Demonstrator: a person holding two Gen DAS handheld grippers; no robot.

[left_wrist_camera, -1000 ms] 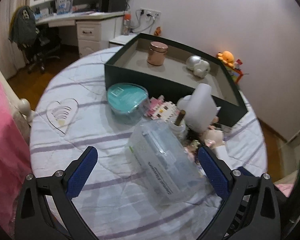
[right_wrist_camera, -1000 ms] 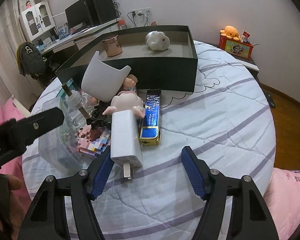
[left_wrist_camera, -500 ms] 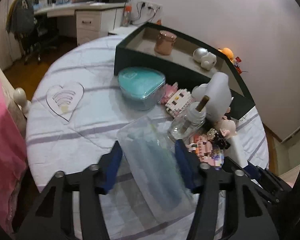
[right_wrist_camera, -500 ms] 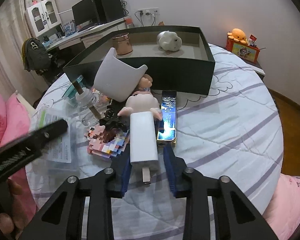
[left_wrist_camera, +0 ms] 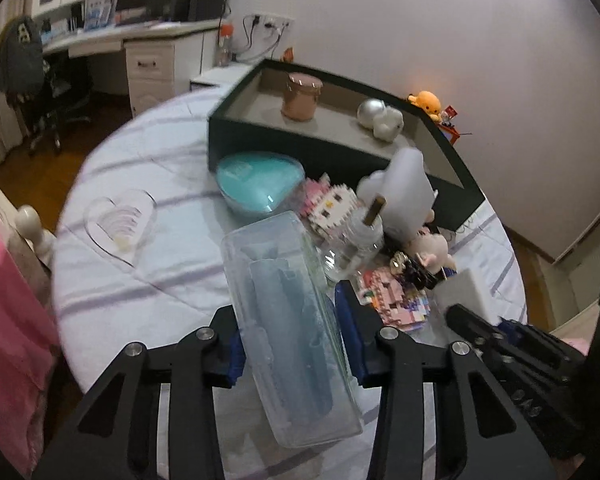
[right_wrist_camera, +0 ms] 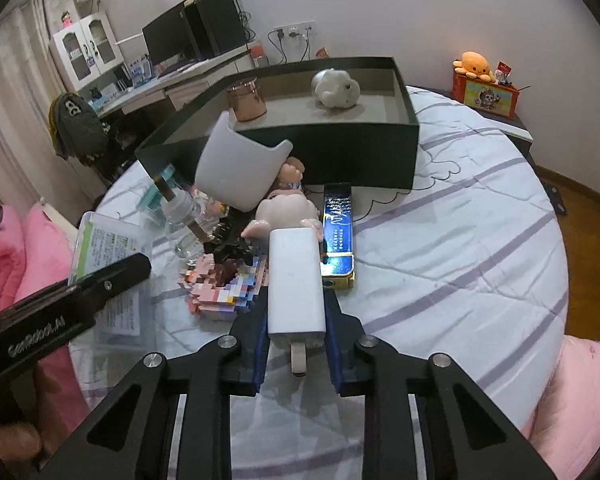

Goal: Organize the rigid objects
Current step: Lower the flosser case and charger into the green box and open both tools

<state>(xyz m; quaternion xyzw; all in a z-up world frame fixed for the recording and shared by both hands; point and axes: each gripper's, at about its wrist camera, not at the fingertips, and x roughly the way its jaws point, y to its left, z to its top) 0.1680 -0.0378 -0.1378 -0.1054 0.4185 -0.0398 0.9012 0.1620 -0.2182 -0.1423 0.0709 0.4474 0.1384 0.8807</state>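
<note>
Orange plush octopus (right_wrist_camera: 474,65), black monitor (right_wrist_camera: 165,42)

a long clear plastic case (left_wrist_camera: 292,320) with something blue inside, maybe a tool, is pinched in the left claw (left_wrist_camera: 296,344). a white plug block (right_wrist_camera: 296,284), prongs facing the camera, is pinched in the right claw (right_wrist_camera: 298,344). a dark green box (right_wrist_camera: 340,152) sits behind them.
</note>
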